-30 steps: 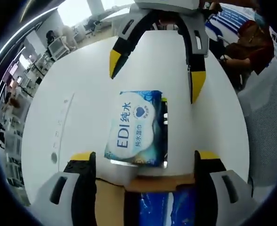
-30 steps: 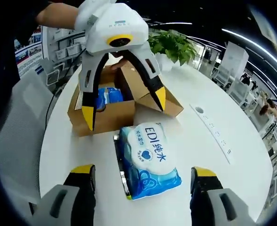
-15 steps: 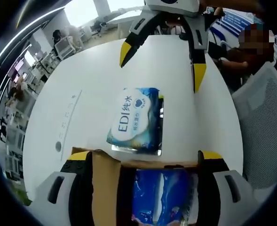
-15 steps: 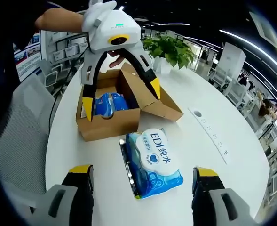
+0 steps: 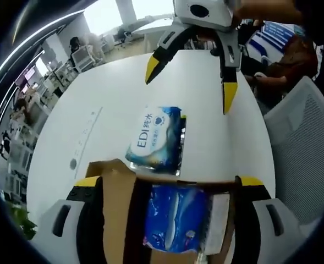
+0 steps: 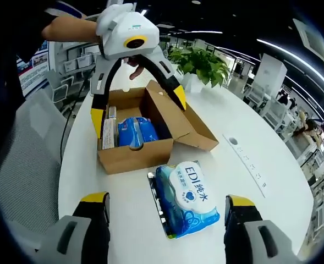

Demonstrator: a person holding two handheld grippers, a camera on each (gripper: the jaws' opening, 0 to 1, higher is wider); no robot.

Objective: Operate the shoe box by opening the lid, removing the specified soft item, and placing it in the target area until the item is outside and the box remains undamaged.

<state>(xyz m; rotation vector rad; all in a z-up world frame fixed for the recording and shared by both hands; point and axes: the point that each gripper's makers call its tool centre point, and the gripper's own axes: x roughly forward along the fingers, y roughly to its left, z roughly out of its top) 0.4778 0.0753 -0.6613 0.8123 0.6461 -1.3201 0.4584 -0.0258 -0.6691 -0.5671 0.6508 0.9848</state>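
A brown cardboard shoe box (image 6: 133, 158) stands open on the white round table (image 6: 84, 181), its lid (image 6: 181, 122) folded out to one side. Inside lies a blue soft pack (image 6: 133, 132), also in the left gripper view (image 5: 175, 223). A blue and white wet-wipe pack (image 6: 186, 199) marked EDI (image 5: 155, 137) lies flat on the table just outside the box. My left gripper (image 6: 138, 107) hovers open above the box, its own jaws (image 5: 169, 184) straddling the box rim. My right gripper (image 5: 190, 82) hangs open beyond the wipe pack, jaws (image 6: 167, 199) either side of it, apart from it.
A potted green plant (image 6: 201, 59) stands on the table behind the box. A flat socket strip (image 6: 251, 163) is set into the tabletop. A grey chair (image 5: 305, 143) sits at the table's edge, and a person's hand (image 6: 68, 27) holds the left gripper.
Both grippers have drawn back from the wipe pack, which stays on the table. The left gripper has moved back over the open box, so more of its inside shows.
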